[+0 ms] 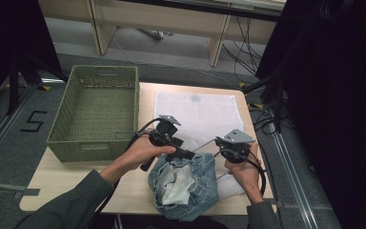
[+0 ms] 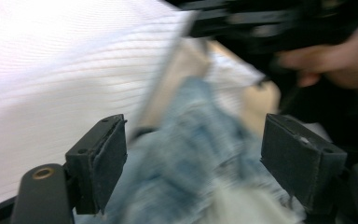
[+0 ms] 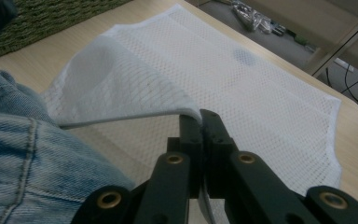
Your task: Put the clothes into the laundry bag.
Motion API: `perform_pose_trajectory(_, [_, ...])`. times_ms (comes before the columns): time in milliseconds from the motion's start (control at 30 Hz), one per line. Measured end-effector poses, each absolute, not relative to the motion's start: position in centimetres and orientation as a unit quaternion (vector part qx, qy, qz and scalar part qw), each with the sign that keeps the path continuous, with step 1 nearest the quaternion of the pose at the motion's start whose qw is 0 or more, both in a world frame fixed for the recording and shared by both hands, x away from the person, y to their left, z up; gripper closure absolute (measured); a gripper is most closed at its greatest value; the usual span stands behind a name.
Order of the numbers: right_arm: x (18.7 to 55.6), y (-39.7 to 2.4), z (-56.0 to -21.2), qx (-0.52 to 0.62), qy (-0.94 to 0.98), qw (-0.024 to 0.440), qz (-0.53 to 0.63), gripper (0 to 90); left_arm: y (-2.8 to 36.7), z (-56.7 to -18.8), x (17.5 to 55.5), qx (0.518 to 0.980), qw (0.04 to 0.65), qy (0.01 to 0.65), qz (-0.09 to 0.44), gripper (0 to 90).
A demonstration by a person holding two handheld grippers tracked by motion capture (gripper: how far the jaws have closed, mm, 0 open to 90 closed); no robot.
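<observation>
Denim garment, faded blue with pale lining, is bunched at the near table edge. White mesh bag is laid flat behind it; its lifted top layer is pinched by the right gripper. Left gripper is held apart over the denim. Woven green basket is seen left.

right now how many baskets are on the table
1: the green woven basket sits at the table's left far corner, beside the white mesh bag. Nothing suggests another is hidden.
</observation>
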State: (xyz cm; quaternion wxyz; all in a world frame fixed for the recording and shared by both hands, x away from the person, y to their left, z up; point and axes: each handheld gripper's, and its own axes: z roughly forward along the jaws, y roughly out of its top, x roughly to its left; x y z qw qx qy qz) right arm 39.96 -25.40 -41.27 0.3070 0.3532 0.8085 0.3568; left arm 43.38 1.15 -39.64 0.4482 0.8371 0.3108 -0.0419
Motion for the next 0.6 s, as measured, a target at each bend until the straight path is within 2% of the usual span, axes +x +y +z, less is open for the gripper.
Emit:
perform_pose_trajectory(200, [39.9, -25.3, -41.3, 0.35, 0.808, 0.31, 0.359, 89.1, 2.9, -42.7, 44.4, 0.864, 0.376, 0.333, -0.033, 26.4])
perform_pose_trajectory(300, [39.9, -25.3, -41.3, 0.352, 0.805, 0.312, 0.361, 89.0, 3.3, -45.1, 45.1, 0.859, 0.361, 0.356, -0.069, 28.8])
perform_pose_trajectory(367, [40.0, -25.4, -41.2, 0.348, 0.808, 0.313, 0.358, 89.0, 3.2, -46.5, 45.0, 0.844, 0.375, 0.367, -0.113, 39.0])
perform_pose_trajectory(400, [40.0, -25.3, -41.3, 0.35, 0.808, 0.309, 0.358, 89.1, 3.1, -46.8, 44.9, 0.84, 0.384, 0.367, -0.112, 43.6])
perform_pose_trajectory(467, [39.9, -25.2, -41.4, 0.352, 0.809, 0.306, 0.358, 89.2, 3.1, -46.7, 44.8, 0.836, 0.395, 0.365, -0.105, 64.3])
perform_pose_trajectory(500, [39.9, -25.2, -41.4, 0.352, 0.809, 0.306, 0.358, 89.2, 2.9, -46.7, 44.6, 0.828, 0.407, 0.368, -0.112, 64.3])
perform_pose_trajectory(533, [40.0, -25.1, -41.2, 0.346, 0.81, 0.308, 0.359, 89.2, 2.8, -46.6, 44.4, 0.827, 0.418, 0.36, -0.111, 71.4])
perform_pose_trajectory(600, [39.9, -24.9, -41.1, 0.342, 0.807, 0.318, 0.361, 89.3, 2.2, -45.9, 43.6, 0.824, 0.432, 0.349, -0.106, 73.6])
